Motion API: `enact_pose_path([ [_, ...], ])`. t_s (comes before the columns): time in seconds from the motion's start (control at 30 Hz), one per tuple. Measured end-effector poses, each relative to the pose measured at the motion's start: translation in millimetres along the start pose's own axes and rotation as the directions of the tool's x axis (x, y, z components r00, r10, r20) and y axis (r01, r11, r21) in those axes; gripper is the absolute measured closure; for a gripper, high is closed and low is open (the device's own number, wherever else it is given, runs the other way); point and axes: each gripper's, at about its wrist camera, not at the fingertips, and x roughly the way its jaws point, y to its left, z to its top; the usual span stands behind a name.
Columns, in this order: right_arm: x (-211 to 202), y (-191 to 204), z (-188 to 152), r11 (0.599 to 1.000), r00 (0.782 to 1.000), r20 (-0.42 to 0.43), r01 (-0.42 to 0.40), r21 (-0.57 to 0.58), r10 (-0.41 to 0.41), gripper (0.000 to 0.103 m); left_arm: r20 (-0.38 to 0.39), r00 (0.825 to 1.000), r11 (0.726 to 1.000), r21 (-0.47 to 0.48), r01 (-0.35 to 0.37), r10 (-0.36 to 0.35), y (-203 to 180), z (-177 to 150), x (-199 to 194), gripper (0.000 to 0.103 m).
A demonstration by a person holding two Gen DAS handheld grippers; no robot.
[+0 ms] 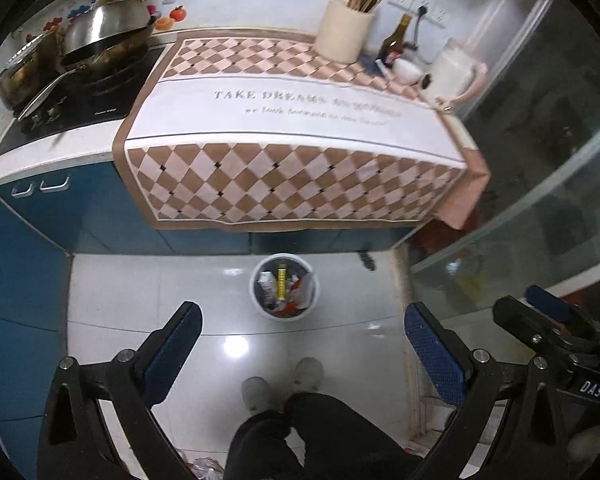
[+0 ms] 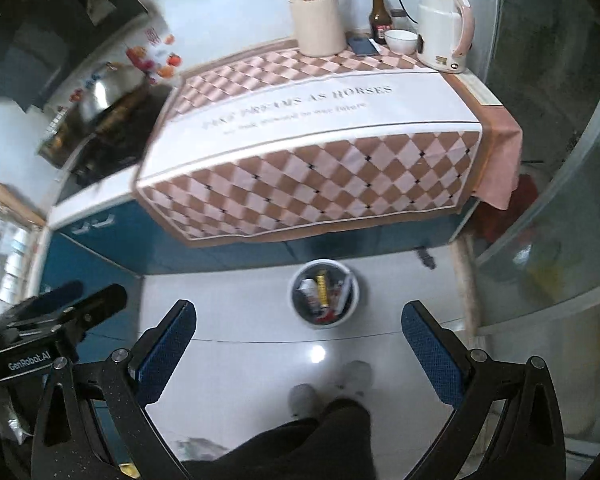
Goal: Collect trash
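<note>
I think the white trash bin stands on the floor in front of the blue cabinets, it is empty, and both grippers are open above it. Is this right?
Not quite: the trash bin is not empty. It already holds a yellow tube and some packaging, as the left wrist view shows. The rest is right: it stands on the floor before the blue cabinets, and the left gripper and right gripper are open.

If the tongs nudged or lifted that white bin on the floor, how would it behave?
The bin looks like thin plastic, so probably light and apt to slide on the glossy tile floor. The packaging standing inside may shift or spill if it tips.
</note>
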Motion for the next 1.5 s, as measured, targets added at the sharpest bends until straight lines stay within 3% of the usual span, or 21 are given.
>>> enact_pose_path([
  [0.33, -55, 25, 3, 0.993, 0.995, 0.015, -0.099, -0.058, 0.100, 0.000, 0.086, 0.995, 0.999, -0.028, 0.046, -0.043, -13, -6, -56, 0.000],
  [1.5, -61, -7, -16, 0.975, 0.977, -0.085, -0.201, -0.090, 0.194, 0.000, 0.031, 0.998, 0.994, -0.090, 0.058, -0.056, -25, -38, -54, 0.000],
])
